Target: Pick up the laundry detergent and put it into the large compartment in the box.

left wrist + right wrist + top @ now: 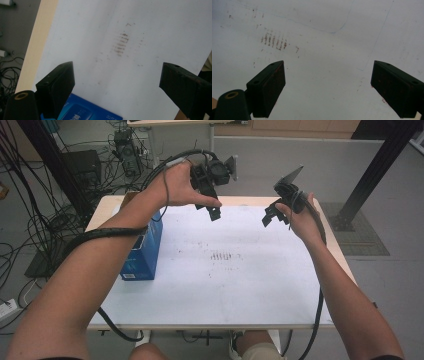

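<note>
A person holds both black grippers above the far half of a white sheet (225, 270) that covers the table. My left gripper (210, 210) hangs over the back middle, jaws wide apart and empty. In the left gripper view its two black pads (60, 85) frame bare white sheet, with a blue box (87, 112) at the bottom edge. My right gripper (275, 216) is up at the back right, also open with nothing between its pads (269, 85). The blue box (142, 250) stands at the left edge of the sheet, under the left forearm.
A patch of brown smudges (222, 256) marks the middle of the sheet. Cables trail from each gripper along the forearms. Black cables (30, 235) lie on the floor at the left. A black post (380, 165) stands at the right.
</note>
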